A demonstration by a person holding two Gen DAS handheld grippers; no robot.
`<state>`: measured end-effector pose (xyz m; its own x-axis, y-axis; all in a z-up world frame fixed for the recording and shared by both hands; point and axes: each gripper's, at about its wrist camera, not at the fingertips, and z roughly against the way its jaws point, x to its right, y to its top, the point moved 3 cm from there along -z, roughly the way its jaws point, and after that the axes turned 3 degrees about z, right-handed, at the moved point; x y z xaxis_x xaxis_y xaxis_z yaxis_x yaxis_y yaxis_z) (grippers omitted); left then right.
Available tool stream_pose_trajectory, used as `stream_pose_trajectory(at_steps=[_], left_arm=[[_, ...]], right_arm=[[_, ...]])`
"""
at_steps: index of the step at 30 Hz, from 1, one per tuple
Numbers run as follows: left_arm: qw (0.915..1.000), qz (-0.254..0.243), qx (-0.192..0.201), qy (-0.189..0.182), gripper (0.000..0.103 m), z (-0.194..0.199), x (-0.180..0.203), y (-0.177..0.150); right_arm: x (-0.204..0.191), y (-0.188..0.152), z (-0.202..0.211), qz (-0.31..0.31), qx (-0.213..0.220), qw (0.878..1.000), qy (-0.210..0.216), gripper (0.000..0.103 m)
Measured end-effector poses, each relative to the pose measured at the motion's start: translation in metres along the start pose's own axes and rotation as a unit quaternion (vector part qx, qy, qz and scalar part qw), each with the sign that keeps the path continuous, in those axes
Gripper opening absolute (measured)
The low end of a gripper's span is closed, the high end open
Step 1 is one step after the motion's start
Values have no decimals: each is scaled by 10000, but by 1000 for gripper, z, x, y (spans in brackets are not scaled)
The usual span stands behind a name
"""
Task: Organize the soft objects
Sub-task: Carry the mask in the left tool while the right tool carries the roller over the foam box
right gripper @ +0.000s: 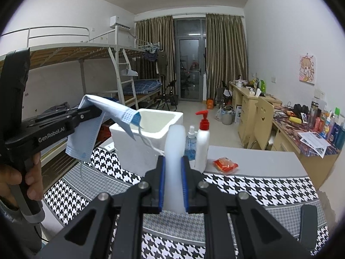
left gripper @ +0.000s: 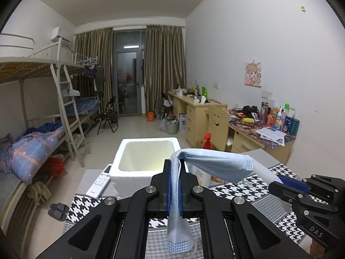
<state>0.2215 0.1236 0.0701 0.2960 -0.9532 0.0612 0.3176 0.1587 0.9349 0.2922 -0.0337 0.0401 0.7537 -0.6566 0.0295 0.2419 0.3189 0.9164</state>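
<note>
Foam box [right gripper: 138, 149]: rigid white, open-topped, table's far edge; light, crushable | face mask [left gripper: 213, 164]: thin pleated blue fabric, limp, draped mid-fold through clamped left gripper [left gripper: 175, 185], above table; likely best pinched on the pleats | foam strip [right gripper: 175, 151]: soft white, squeezed upright between right gripper [right gripper: 173, 185] pads, probably springy.
</note>
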Motion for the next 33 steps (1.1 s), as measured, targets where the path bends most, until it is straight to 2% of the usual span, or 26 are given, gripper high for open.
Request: stream_pose_trajectory(at_steps=[33], left_arm=[[9978, 69, 111, 646, 5, -30, -29, 32]], right_arm=[[-11, 50, -34, 228, 122, 9995, 154, 17]])
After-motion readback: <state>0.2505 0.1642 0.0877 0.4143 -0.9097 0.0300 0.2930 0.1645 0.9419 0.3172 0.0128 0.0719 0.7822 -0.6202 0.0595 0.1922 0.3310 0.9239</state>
